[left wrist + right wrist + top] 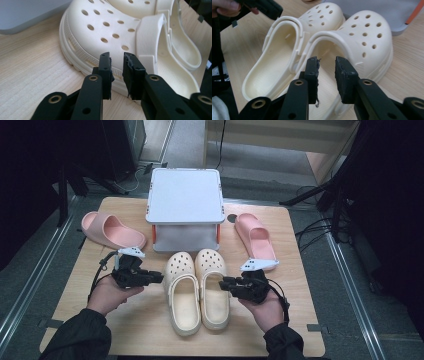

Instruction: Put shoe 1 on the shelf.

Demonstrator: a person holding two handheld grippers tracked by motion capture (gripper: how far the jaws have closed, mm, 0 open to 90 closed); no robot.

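Your 2 cream clogs [197, 290] sit side by side mid-table, toes near the white shelf [185, 195]; bare wood [145, 325] on both outer sides. Left gripper [159, 277] at left clog's outer edge, right gripper [223, 282] beside right clog; both jaws slightly apart, gripping nothing.

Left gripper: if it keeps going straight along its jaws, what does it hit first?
Most likely the outer side wall of the left cream clog, near its strap hinge. The left gripper has a gap between its jaws and nothing in it; depth to the clog is hard to judge.
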